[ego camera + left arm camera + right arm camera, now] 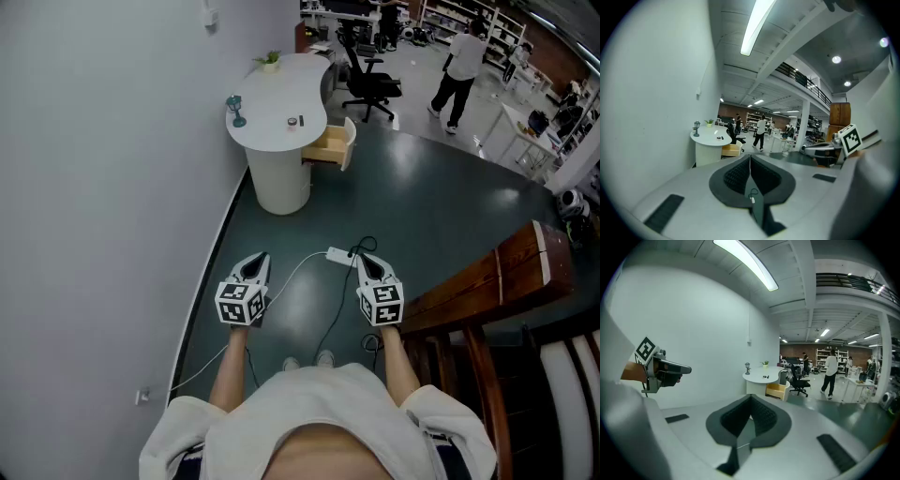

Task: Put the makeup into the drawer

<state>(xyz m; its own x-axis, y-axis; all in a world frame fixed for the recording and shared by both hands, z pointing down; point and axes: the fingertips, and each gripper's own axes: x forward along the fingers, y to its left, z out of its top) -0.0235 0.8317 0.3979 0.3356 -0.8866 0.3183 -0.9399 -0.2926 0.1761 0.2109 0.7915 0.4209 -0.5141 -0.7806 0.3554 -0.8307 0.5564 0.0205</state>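
progress: nothing done yet | grey hand-held left gripper (255, 261) and right gripper (367, 262): jaws pressed together, empty | small dark makeup piece (292, 121) sits on far white rounded table (267, 98) | light wooden drawer (330, 146) already open, right of table | left: walk over, pick, drop in

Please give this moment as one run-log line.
left gripper: shut, empty | right gripper: shut, empty | small dark makeup item: on white rounded desk, far ahead | light wooden drawer: open

A plain white wall (112, 187) meets a dark teal floor (422, 206) bearing a rounded white tabletop (272, 98) and a black office chair (370, 82), under a ceiling strip light (757, 26).
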